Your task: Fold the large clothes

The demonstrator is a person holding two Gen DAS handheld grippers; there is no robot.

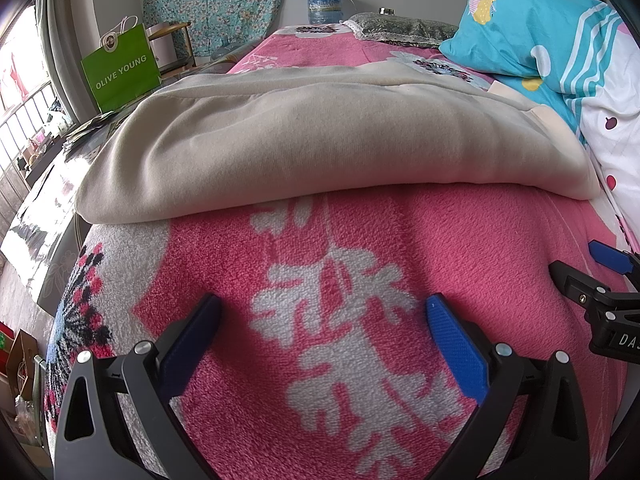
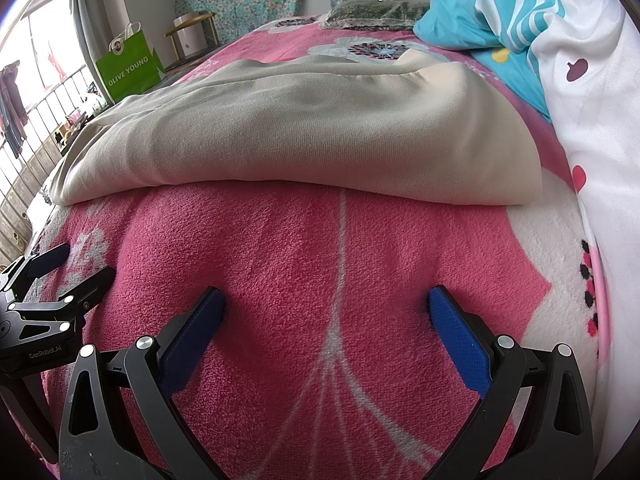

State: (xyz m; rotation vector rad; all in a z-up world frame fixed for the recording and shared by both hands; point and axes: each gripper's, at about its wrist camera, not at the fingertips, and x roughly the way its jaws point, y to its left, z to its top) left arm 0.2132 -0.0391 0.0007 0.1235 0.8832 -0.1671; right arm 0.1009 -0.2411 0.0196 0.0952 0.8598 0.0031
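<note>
A folded beige garment (image 1: 320, 136) lies across a pink flowered blanket (image 1: 460, 240) on a bed, its thick folded edge facing the near side and running from the left edge of the bed almost to the quilt on the right. Both grippers sit low over the blanket on the near side of the garment, apart from it. The left gripper (image 1: 322, 312) has its blue-padded fingers spread wide with nothing between them but pink fleece. The right gripper (image 2: 326, 306), just to its right, is likewise spread wide and empty. In the left wrist view the right gripper's tip shows at the right edge. In the right wrist view the left gripper shows at the left edge. A blue and white quilt (image 1: 540, 32) is bunched along the right side of the bed. A dark pillow (image 1: 404, 28) lies at the far end. A green bag (image 1: 120, 68) stands off the bed at far left, near a window.
</note>
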